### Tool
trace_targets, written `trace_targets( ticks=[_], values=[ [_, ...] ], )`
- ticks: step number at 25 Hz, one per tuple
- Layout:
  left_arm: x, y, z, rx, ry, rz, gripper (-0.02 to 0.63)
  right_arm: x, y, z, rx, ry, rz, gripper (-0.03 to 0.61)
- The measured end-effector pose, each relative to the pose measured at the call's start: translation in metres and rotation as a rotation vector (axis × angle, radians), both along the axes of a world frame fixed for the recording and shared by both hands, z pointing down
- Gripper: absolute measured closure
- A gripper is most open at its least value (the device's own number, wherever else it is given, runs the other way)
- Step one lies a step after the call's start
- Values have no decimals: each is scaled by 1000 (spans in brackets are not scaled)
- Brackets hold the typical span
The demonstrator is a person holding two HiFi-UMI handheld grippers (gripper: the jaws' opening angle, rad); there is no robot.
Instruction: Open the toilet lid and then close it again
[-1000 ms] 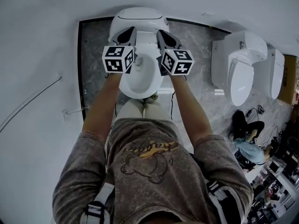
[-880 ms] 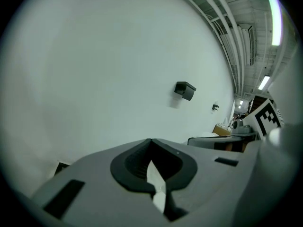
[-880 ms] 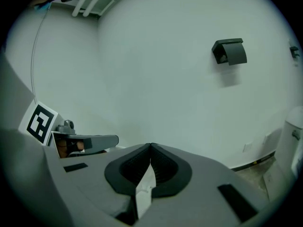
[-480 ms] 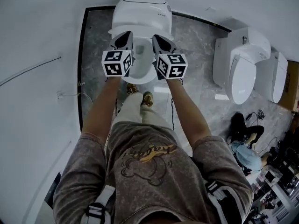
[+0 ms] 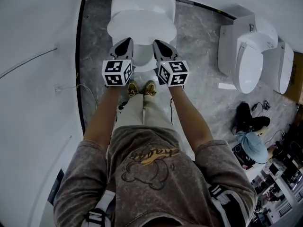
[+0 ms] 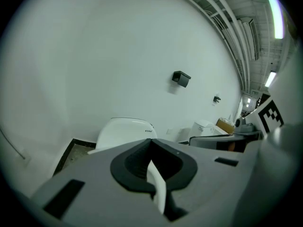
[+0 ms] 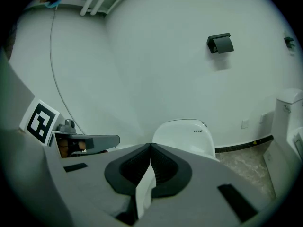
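Observation:
A white toilet [image 5: 142,4] stands at the top of the head view, and its lid [image 5: 142,27] lies tilted down over the bowl. My left gripper [image 5: 124,46] and right gripper [image 5: 161,45] sit side by side at the lid's front edge. In the left gripper view the left gripper [image 6: 151,145] is shut on a thin white edge [image 6: 157,188] of the lid. The right gripper [image 7: 150,149] pinches the same kind of white edge [image 7: 144,190]. Beyond the jaws rises the toilet's rounded white top [image 7: 184,136].
Two more white toilets [image 5: 248,56] stand to the right on the grey marble floor [image 5: 199,41]. A cable [image 5: 28,63] runs along the white wall on the left. Bags and a cap [image 5: 253,148] lie at the lower right. A dark box [image 7: 220,43] hangs on the wall.
The bowl was open a second ago; the lid now covers it. Both grippers have come down and toward the person with the lid's front edge, and the person's feet now show.

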State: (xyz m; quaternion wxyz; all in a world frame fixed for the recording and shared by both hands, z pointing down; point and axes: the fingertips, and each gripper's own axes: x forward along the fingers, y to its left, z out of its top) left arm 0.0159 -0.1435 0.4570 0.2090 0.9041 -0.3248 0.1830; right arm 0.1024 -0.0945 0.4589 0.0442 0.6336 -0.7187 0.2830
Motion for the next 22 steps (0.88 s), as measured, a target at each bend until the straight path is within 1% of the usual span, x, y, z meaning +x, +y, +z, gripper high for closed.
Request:
trace_targets(
  ticks=[5, 10, 13, 18, 22],
  values=[
    [-18, 31, 30, -38, -18, 19, 606, -18, 29, 29, -15, 7, -11, 552],
    [-42, 69, 86, -94, -56, 37, 606, -39, 58, 86, -104, 10, -5, 552],
    [-53, 88, 119, -128, -74, 34, 604, -51, 78, 117, -140, 2, -4, 552],
    [-60, 110, 170, -168, -107, 36, 606, -60, 104, 166, -191, -1, -19, 552],
    [-67, 123, 206, -196, -130, 43, 606, -67, 115, 202, -229, 3, -40, 552]
  ],
)
